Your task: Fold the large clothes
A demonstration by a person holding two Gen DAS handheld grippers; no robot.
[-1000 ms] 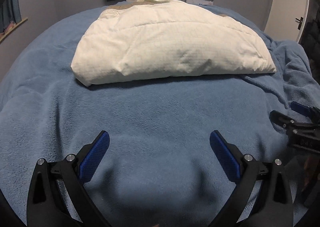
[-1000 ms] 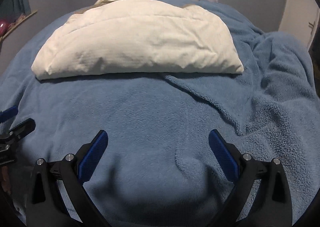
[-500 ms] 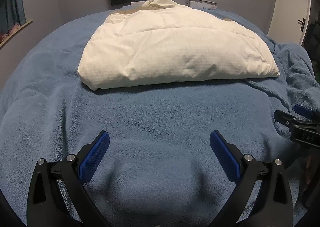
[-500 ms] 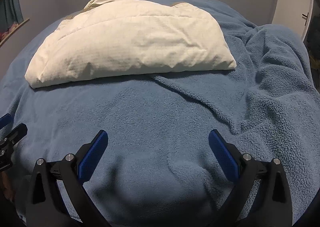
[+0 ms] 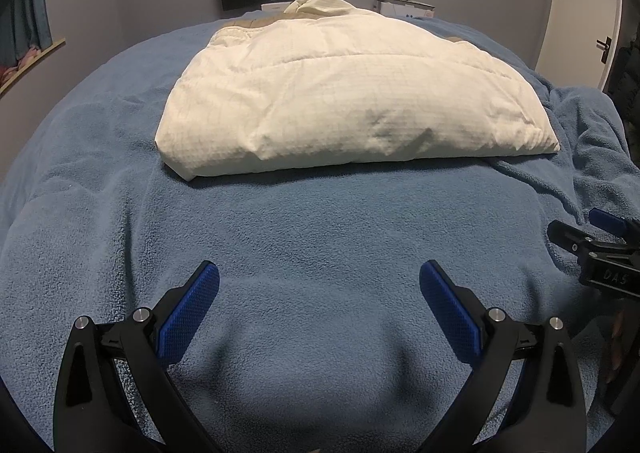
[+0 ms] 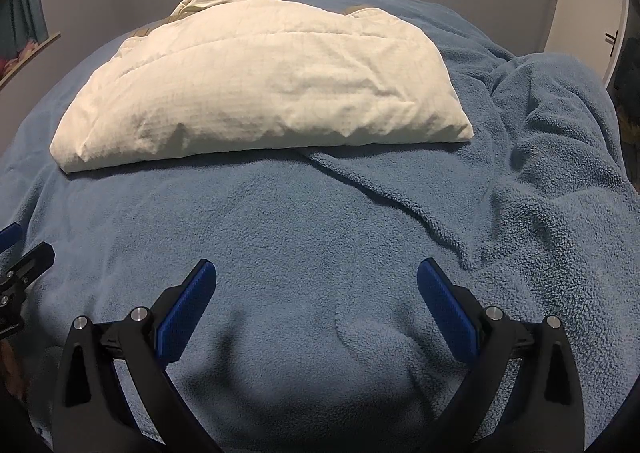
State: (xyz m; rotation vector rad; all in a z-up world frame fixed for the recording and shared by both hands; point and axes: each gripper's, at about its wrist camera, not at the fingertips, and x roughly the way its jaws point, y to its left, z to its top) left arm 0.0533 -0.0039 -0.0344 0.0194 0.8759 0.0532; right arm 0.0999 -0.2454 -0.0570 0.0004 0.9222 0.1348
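Both grippers are empty with their jaws spread wide: the left gripper (image 5: 319, 285) and the right gripper (image 6: 316, 283) hover side by side over the near part of the bed (image 5: 280, 237), each pointing toward the far wall. The cream padded garment (image 5: 352, 101), which looks like a quilted jacket, lies across the far half of the bed's blue fleece blanket (image 6: 540, 193), well apart from both grippers. It appears already doubled over, with a rounded folded edge facing near and a collar or hood bunched at the far end.

Judging from this, the step in hand is either reaching in for one more fold or finishing. If another fold is wanted, each gripper should travel to its own near corner of the garment, left gripper to the left corner and right to the right. Slide the lower finger under the padding and close on the jacket layers only; the blanket is rumpled close to the right corner, so pinching fleece along with it is a risk. Lift both corners together and level, since the puffy filling will likely spring back unless pressed flat.
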